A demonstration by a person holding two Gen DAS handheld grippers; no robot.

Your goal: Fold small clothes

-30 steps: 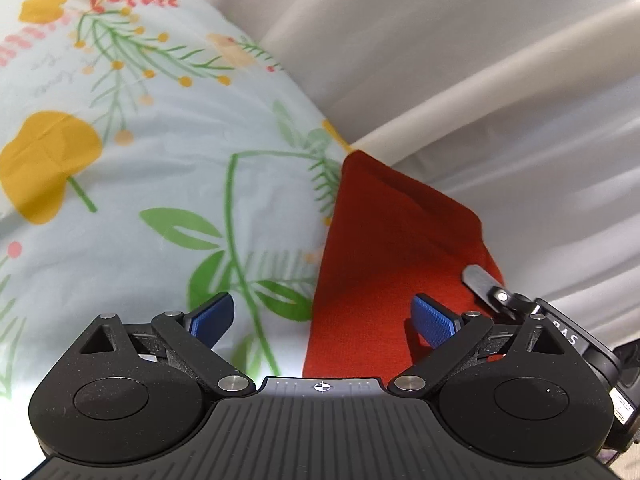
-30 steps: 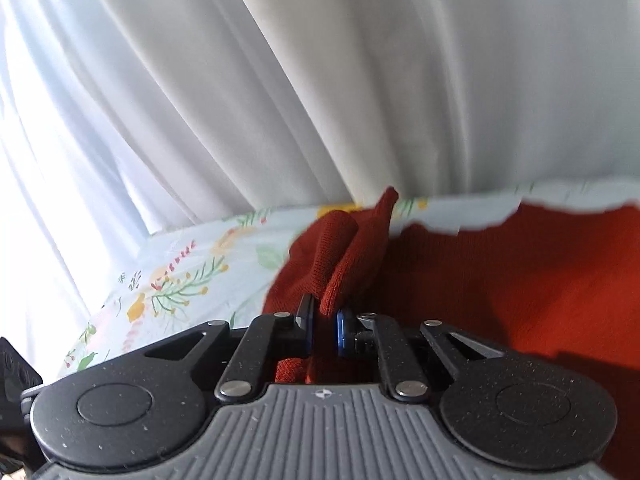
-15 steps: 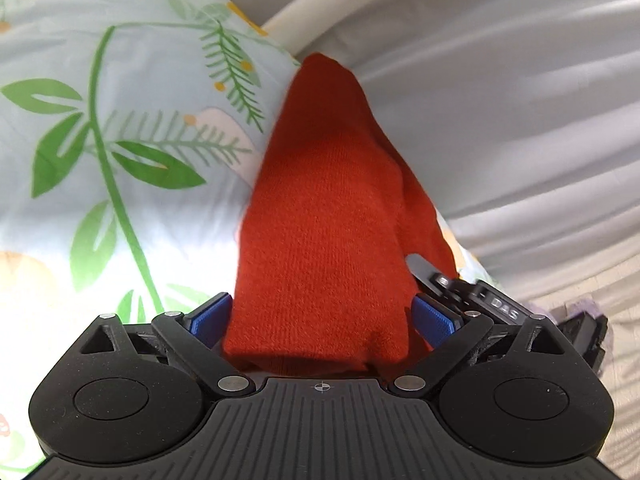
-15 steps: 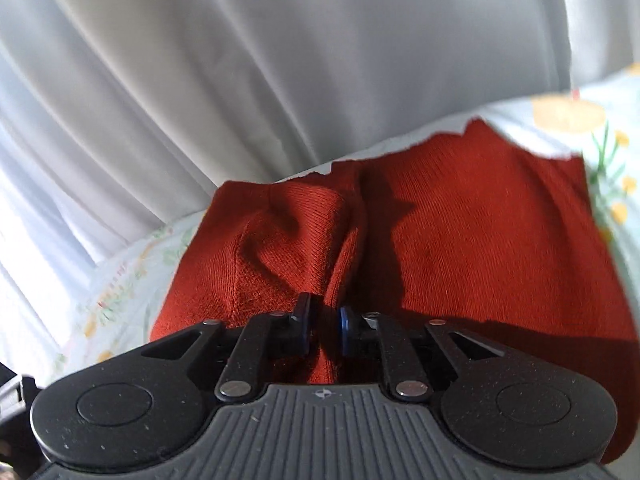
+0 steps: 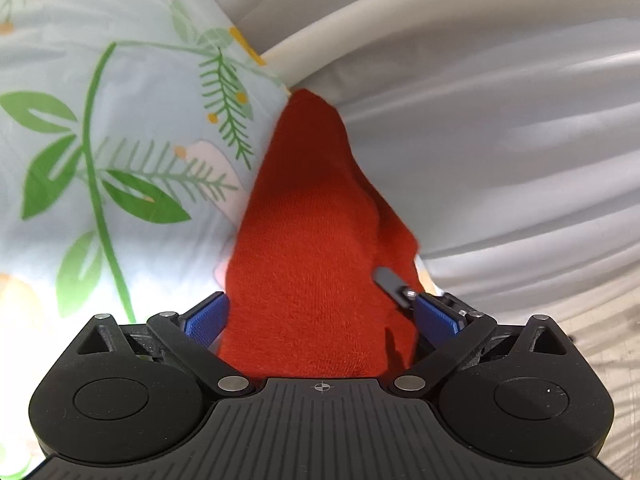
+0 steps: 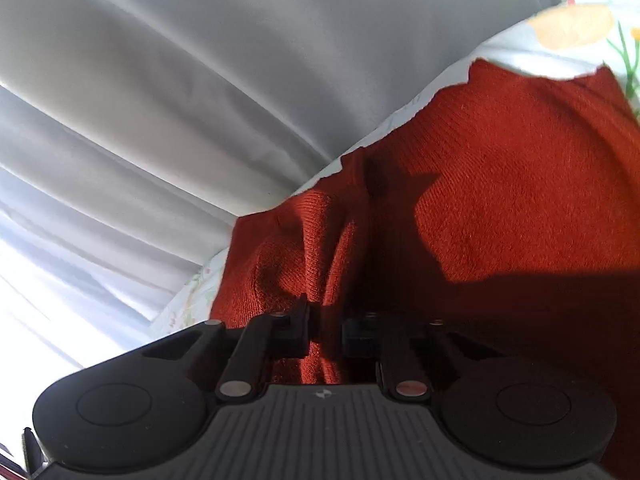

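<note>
A small red knitted garment (image 5: 312,264) lies on a floral sheet (image 5: 120,160). In the left wrist view a raised fold of it runs between the blue pads of my left gripper (image 5: 320,320), whose jaws stand wide apart around the cloth without pinching it. In the right wrist view the garment (image 6: 500,184) spreads flat to the right, and my right gripper (image 6: 326,336) is shut on a bunched fold of it. The tip of the other gripper (image 5: 394,286) shows beside the cloth at the right.
White curtain folds (image 6: 200,120) hang close behind the sheet's edge. A cream rounded rail (image 5: 360,28) runs along the far side. The floral sheet (image 6: 572,28) continues to the upper right.
My left gripper has moved over the red cloth, which now lies between its open jaws. My right gripper has carried its pinched fold across, tilting, with more flat garment in view.
</note>
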